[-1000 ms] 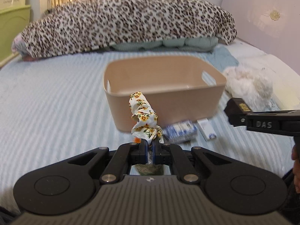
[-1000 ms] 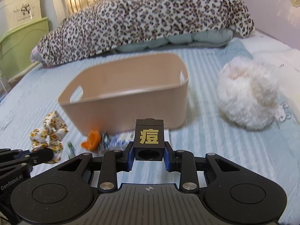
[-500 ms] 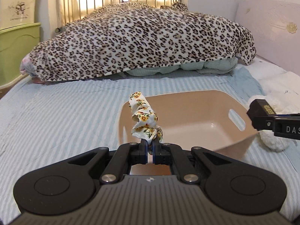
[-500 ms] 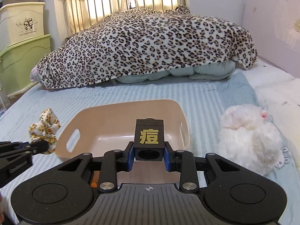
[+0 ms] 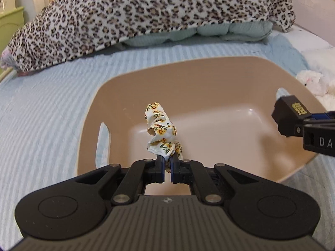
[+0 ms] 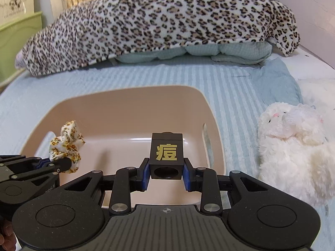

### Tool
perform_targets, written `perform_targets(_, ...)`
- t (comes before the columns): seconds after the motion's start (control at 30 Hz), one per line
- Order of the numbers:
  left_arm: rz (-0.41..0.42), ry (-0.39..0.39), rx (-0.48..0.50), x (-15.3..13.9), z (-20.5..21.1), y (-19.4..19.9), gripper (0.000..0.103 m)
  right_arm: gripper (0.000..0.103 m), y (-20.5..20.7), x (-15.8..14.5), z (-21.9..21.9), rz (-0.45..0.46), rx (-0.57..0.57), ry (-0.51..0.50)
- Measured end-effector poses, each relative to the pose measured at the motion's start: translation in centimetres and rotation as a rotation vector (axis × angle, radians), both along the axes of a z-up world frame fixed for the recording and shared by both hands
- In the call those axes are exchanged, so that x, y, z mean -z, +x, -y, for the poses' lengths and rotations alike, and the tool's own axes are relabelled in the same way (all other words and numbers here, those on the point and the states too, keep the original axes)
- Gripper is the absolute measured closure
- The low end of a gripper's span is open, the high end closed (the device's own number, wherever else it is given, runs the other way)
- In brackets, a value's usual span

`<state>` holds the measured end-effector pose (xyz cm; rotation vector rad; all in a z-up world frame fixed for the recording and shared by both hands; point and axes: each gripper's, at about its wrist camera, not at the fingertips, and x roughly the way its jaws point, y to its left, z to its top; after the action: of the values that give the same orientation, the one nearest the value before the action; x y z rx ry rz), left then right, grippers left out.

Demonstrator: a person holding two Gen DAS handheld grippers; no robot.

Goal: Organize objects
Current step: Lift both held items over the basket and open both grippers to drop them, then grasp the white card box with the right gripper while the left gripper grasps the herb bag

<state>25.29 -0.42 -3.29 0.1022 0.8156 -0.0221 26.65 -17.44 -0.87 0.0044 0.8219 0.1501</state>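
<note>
A tan plastic basket (image 5: 209, 67) (image 6: 117, 96) sits on the striped bed, its inside bare. My left gripper (image 5: 166, 163) is shut on a white floral scrunchie (image 5: 160, 131) and holds it above the basket's near left part; it also shows in the right wrist view (image 6: 66, 144). My right gripper (image 6: 166, 173) is shut on a black cube with a gold character (image 6: 166, 154), held over the basket's near right side. The cube also shows at the right of the left wrist view (image 5: 290, 113).
A white plush toy (image 6: 293, 146) lies right of the basket. A leopard-print blanket (image 6: 157, 21) over a pale green quilt lies across the far side of the bed. Green drawers (image 6: 18, 33) stand at far left.
Both grippers have risen and moved forward with their objects, from in front of the basket to above its inside. The small items on the bed by the basket's front wall are out of view.
</note>
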Motion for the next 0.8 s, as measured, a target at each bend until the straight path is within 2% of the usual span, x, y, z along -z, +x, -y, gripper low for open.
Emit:
perform_targets(0.07, -0.008, -0.015, -0.008, 0.0, -0.3, 0.1, 0.089, 0.074, 0.2, 0.4, 0.0, -0.013, -0.001, -0.008)
perform_targets(0.1, -0.009, -0.013, -0.009, -0.2, -0.4, 0.0, 0.080, 0.064, 0.2, 0.6, 0.0, -0.009, 0.003, -0.012)
perform_targets(0.13, -0.008, 0.000, -0.014, -0.5, -0.4, -0.1, 0.058, 0.063, 0.0, 0.6, 0.0, -0.001, 0.007, -0.018)
perform_targets(0.17, -0.002, 0.014, -0.018, -0.8, -0.4, -0.4, 0.047, 0.060, -0.2, 0.4, 0.0, 0.009, 0.007, -0.018)
perform_targets(0.2, 0.017, 0.016, -0.023, -1.3, -0.5, -1.0, 0.033, 0.052, -0.5, 0.2, 0.1, 0.019, 0.007, -0.015)
perform_targets(0.3, 0.050, -0.002, -0.030, -3.1, -0.7, -2.1, 0.029, 0.035, -1.8, -1.1, 0.4, 0.059, 0.008, -0.005)
perform_targets(0.43, 0.069, -0.003, -0.045, -4.8, -0.9, -4.0, 0.021, 0.019, -4.2, -3.3, 0.6, 0.109, 0.003, -0.010)
perform_targets(0.5, 0.077, -0.007, -0.042, -5.4, -0.9, -5.1, 0.017, 0.000, -5.4, -4.2, 0.7, 0.119, -0.003, -0.011)
perform_targets(0.63, 0.090, -0.018, -0.053, -6.3, -1.2, -7.3, 0.014, 0.000, -7.5, -5.3, 0.9, 0.119, -0.020, -0.018)
perform_targets(0.8, 0.056, -0.027, -0.041, -6.1, -1.4, -9.8, 0.014, 0.000, -10.0, -5.1, 1.3, 0.100, -0.019, -0.043)
